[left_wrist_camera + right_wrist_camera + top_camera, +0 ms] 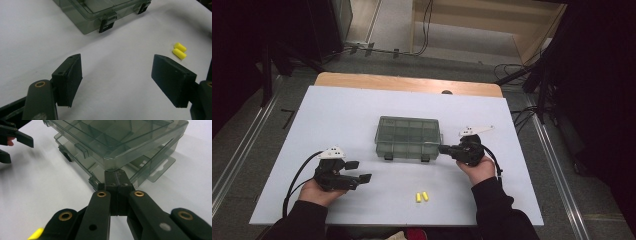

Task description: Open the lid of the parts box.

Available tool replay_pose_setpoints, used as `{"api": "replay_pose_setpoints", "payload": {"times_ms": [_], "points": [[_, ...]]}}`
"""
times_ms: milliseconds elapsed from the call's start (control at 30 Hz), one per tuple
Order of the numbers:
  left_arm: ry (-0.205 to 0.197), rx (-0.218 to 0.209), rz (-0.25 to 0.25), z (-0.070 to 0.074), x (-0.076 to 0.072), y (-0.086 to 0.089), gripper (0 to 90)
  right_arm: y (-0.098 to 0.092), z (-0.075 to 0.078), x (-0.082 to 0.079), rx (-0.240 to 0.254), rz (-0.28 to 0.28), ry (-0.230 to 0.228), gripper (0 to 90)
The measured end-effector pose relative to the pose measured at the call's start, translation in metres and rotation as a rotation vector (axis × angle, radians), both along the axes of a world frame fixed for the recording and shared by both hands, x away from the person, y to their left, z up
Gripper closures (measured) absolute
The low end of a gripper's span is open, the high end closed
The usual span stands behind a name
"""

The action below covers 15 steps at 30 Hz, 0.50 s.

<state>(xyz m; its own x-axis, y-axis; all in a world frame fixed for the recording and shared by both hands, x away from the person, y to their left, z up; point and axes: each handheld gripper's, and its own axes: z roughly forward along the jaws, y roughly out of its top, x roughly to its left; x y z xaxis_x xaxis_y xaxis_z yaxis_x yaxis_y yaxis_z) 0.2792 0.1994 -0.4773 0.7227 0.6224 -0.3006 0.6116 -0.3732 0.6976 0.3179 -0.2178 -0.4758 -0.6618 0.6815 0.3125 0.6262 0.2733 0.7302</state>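
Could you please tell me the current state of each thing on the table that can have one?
Compartment box: lid down, front latches look fastened, resting flat.
Yellow earplugs: two, lying side by side, loose on the table.
Left tool: open, nothing between the jaws.
Right tool: shut, tip at the box's corner.

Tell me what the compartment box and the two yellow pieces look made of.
Compartment box: smoky clear hard plastic, glossy; dividers show through the lid and edges catch glare. Yellow pieces: matte, rounded cylinders, probably soft foam like earplugs, though the look alone leaves that open.

Smoky clear compartment box [408, 136], lid slightly lifted, flat mid-table
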Motion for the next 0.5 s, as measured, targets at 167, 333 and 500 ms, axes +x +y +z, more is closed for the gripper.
{"api": "replay_pose_setpoints", "payload": {"times_ms": [167,333,500], "points": [[0.000,-0.016,-0.005,0.001,0.004,-0.006,24.6,0.000,0.002,0.002,0.006,0.005,-0.004,87.4],[0.004,-0.029,0.000,0.004,0.010,-0.009,24.5,0.001,0.006,0.004,0.015,0.003,-0.001,87.4],[-0.002,-0.019,-0.002,0.008,0.014,-0.015,24.5,0.001,0.010,0.007,0.023,0.004,-0.005,87.4]]}}
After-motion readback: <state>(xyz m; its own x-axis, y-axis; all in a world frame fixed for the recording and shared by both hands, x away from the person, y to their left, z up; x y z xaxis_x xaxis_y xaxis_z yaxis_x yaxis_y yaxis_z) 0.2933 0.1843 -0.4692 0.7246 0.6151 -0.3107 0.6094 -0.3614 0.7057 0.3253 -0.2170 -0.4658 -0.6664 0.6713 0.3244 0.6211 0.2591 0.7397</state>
